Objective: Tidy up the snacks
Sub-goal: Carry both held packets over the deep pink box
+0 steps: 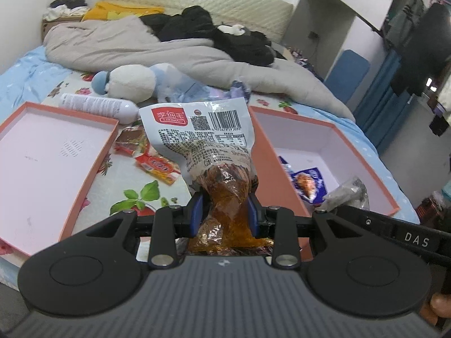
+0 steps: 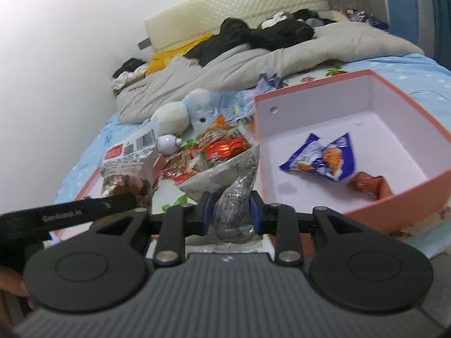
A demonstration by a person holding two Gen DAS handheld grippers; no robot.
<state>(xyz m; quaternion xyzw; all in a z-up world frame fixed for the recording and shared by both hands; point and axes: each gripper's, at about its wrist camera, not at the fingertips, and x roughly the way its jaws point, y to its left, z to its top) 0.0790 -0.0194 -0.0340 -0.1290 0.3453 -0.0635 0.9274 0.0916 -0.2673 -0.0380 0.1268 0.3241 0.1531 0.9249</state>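
Observation:
My left gripper (image 1: pixel 224 214) is shut on a snack bag with a white printed back and amber clear bottom (image 1: pixel 203 140), held up above the bed. The same bag (image 2: pixel 128 163) shows at the left of the right wrist view. My right gripper (image 2: pixel 229 214) is shut on a silvery grey snack packet (image 2: pixel 234 180); that packet (image 1: pixel 346 194) appears at the right of the left wrist view. A pink box (image 2: pixel 400 205) lies to the right with a blue snack pack (image 2: pixel 324 160) and a reddish pack (image 2: pixel 369 186) inside. Loose red and orange snack packs (image 2: pixel 220 149) lie between the box and its lid.
The pink box lid (image 1: pixel 93 157) lies open side up at the left. A white bottle (image 1: pixel 98 105), a blue and white plush toy (image 1: pixel 129 83), a grey duvet (image 1: pixel 141 48) and dark clothes (image 1: pixel 239 42) lie further back on the floral sheet (image 1: pixel 135 194). The bed edge drops at the right.

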